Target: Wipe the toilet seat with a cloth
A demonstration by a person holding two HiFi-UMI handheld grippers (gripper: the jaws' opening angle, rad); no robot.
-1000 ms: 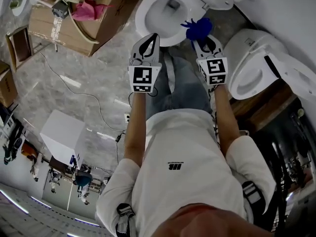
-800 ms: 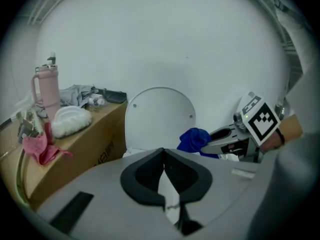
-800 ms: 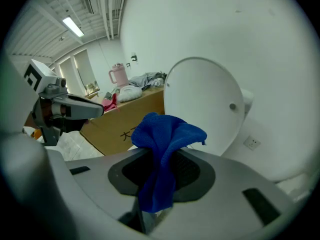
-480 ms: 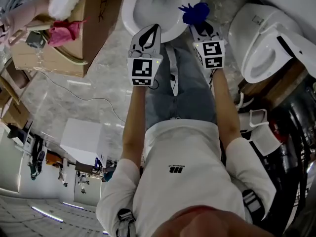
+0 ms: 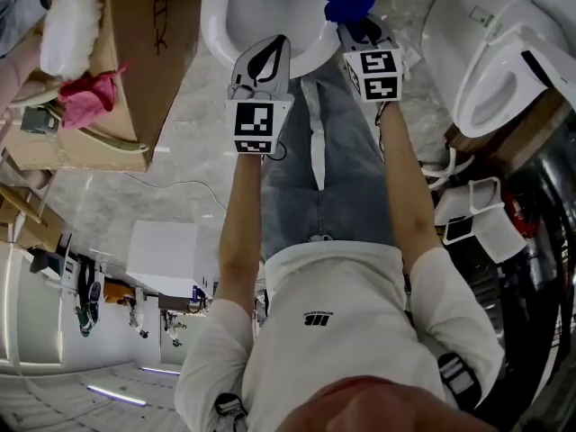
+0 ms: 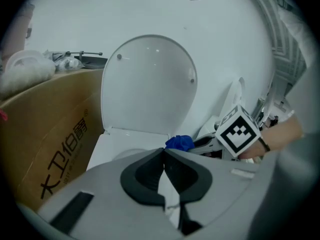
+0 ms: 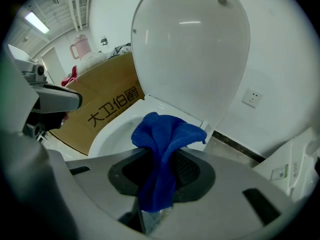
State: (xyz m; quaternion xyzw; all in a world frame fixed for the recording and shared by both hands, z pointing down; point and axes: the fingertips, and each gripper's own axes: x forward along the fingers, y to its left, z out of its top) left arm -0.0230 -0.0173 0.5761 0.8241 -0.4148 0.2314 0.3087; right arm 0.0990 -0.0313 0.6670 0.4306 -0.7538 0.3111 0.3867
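Observation:
A white toilet [image 5: 236,34] stands ahead with its lid [image 7: 192,49] raised and its seat rim [image 7: 115,126] showing below. A blue cloth [image 7: 162,149] is bunched between the jaws of my right gripper [image 5: 353,18], which is shut on it and hovers over the rim's right side. In the head view the blue cloth [image 5: 346,3] pokes out past that gripper. My left gripper [image 5: 263,61] is shut with nothing in it, near the bowl's front edge. From the left gripper view the lid [image 6: 149,84] and the cloth [image 6: 179,143] are both in sight.
A cardboard box [image 5: 135,43] with printed characters sits left of the toilet, holding a pink rag [image 5: 88,99] and a white fluffy item [image 5: 67,30]. A second toilet [image 5: 490,61] stands at right. A white box [image 5: 166,259] rests on the marble floor at left.
Both grippers have moved forward toward the toilet, the right one carrying the blue cloth over the rim. The head view has shifted so the bowl sits nearer the top edge.

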